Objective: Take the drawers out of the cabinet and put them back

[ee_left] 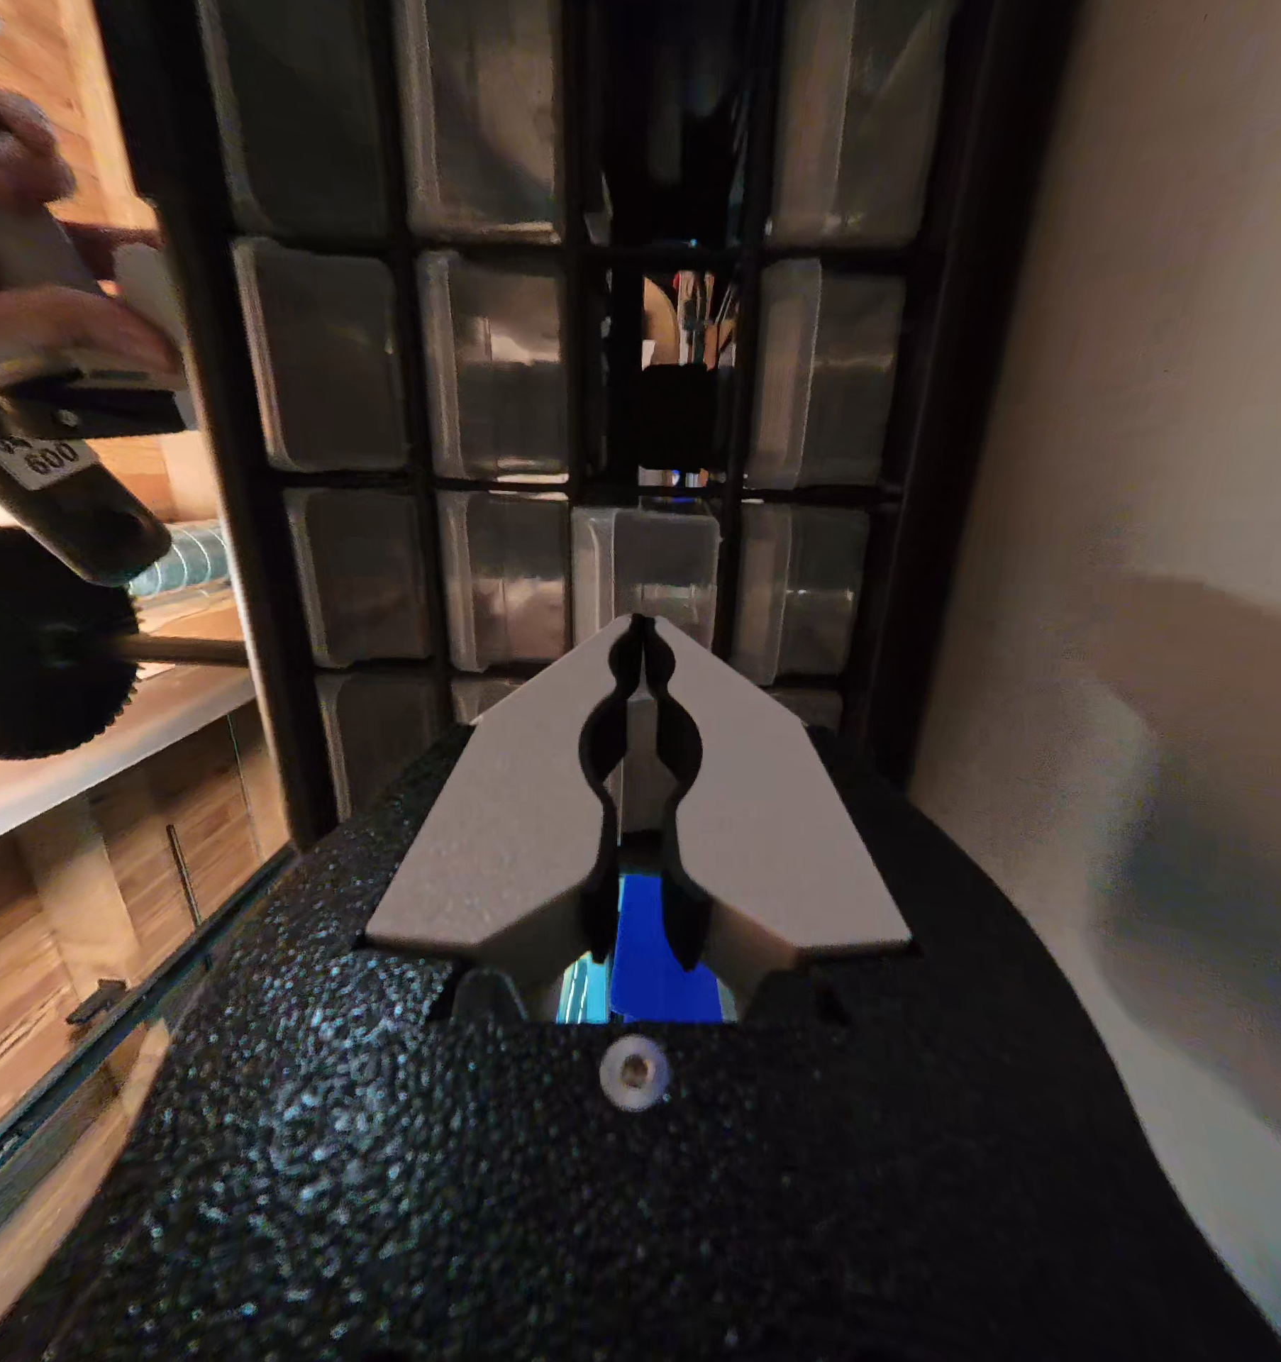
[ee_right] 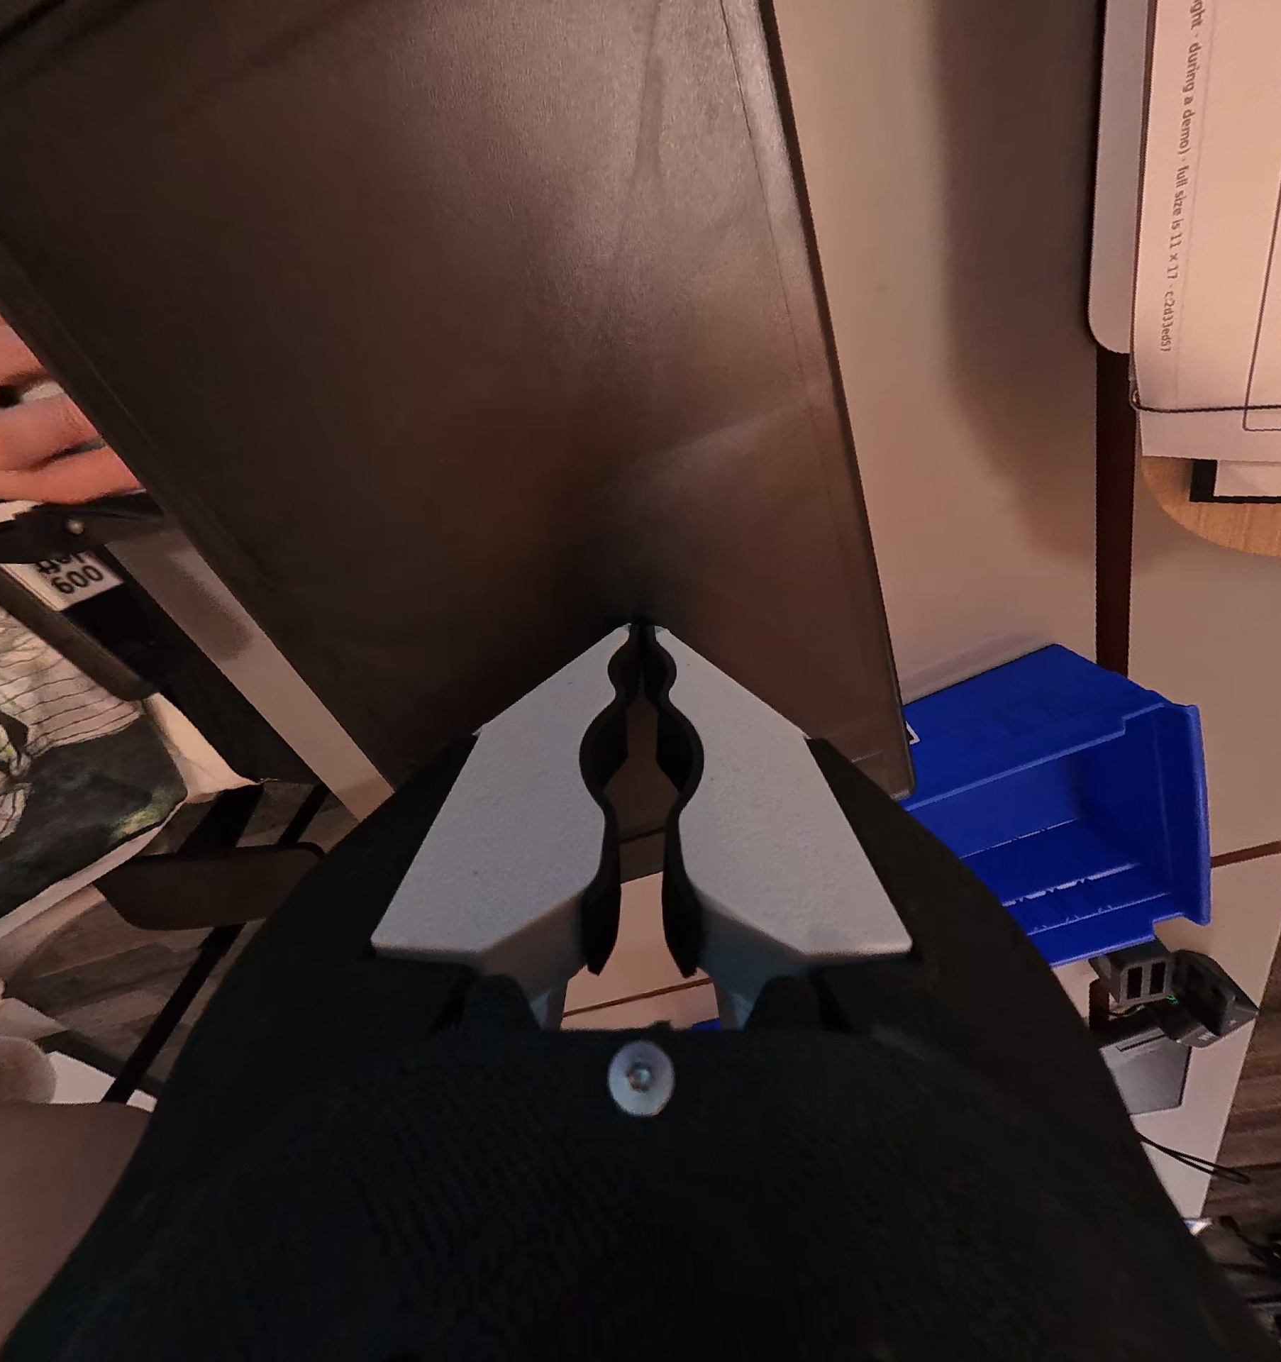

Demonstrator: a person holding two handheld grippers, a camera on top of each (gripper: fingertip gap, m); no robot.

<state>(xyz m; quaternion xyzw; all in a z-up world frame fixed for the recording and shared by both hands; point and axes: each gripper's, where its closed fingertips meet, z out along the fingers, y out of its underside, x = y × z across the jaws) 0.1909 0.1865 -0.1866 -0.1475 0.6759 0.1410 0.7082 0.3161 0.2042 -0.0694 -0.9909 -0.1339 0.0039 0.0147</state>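
The clear plastic drawer sat straight ahead of the left claw, clenched on its front tab, long axis pointing into the black grid cabinet. The right claw, closed empty, pressed the cabinet's dark side.

Dim warm light, soft shadows, edges blurred
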